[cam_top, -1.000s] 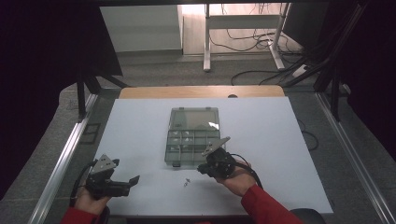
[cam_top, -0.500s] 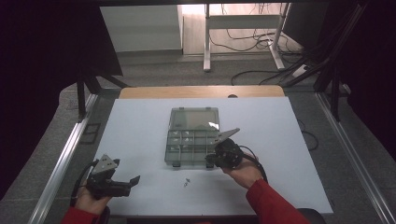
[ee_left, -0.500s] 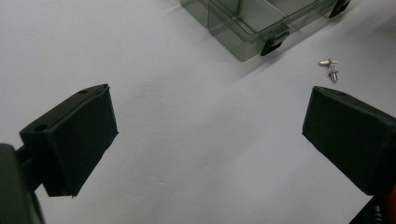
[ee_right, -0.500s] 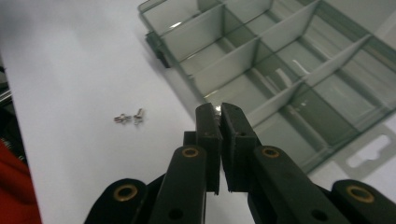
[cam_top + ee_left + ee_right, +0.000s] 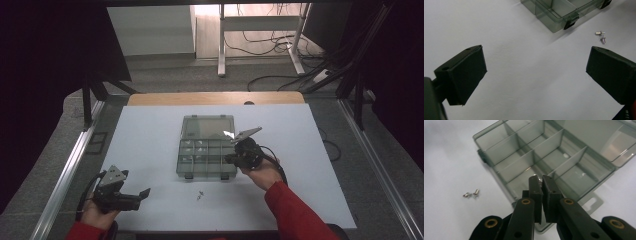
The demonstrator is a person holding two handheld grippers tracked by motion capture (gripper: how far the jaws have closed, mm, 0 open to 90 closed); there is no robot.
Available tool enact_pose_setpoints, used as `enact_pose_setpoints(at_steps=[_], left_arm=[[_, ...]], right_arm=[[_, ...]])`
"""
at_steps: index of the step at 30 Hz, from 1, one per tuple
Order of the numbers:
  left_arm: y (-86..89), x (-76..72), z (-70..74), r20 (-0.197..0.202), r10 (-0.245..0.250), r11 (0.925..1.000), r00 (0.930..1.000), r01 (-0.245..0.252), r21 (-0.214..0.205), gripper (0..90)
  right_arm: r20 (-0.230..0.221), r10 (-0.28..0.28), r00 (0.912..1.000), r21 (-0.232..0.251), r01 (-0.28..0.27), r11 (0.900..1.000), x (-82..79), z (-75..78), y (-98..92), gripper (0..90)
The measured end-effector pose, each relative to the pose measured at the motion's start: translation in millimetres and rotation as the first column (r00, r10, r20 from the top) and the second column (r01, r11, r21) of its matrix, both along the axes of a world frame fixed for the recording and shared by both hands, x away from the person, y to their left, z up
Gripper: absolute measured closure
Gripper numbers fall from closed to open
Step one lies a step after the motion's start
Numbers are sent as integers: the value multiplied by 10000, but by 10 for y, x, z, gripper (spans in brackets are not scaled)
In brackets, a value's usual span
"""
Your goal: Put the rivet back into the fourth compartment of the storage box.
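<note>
The person's left gripper sits low at the near left, well apart from the clear box, and its black jaws stand wide apart. The hand behind it grips the body from below. The right gripper hangs at the box's near right corner, with its jaws pressed almost together and something tiny and shiny at their tips. A red sleeve runs back from it.

organizer box — cut off, screws — tiny

No readable text, label, brand, number or sign appears on any surface in these views of the table.
</note>
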State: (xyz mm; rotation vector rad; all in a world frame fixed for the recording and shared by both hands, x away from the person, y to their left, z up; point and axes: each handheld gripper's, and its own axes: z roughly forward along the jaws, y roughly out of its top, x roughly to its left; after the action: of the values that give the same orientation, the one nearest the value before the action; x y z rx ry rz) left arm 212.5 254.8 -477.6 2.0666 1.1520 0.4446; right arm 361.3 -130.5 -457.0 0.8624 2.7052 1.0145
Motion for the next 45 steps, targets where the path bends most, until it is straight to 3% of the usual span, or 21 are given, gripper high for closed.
enact_pose_setpoints(at_steps=[15, 22, 25, 31, 45], left_arm=[[0, 4, -2, -11, -23, 10000, 10000, 23, -5, 33], [0, 6, -2, -24, -45, 10000, 10000, 45, -3, 34], [1, 6, -2, -24, -52, 10000, 10000, 52, -2, 34], [-1, 3, -2, -13, -62, 10000, 10000, 62, 20, 34], [-3, -1, -1, 29, -63, 10000, 10000, 63, 40, 34]], right_arm=[[259, -773, 9967, -125, 776, 9969, 342, -2, -57, 862], [210, -944, 9953, -471, 953, 9943, 465, -107, -19, 861], [240, -912, 9955, -717, 927, 9931, 482, -161, 20, 861], [308, -961, 9949, -723, 982, 9925, 495, -195, 50, 831], [647, -1008, 9928, -482, 1040, 9934, 378, -74, -3, 658]])
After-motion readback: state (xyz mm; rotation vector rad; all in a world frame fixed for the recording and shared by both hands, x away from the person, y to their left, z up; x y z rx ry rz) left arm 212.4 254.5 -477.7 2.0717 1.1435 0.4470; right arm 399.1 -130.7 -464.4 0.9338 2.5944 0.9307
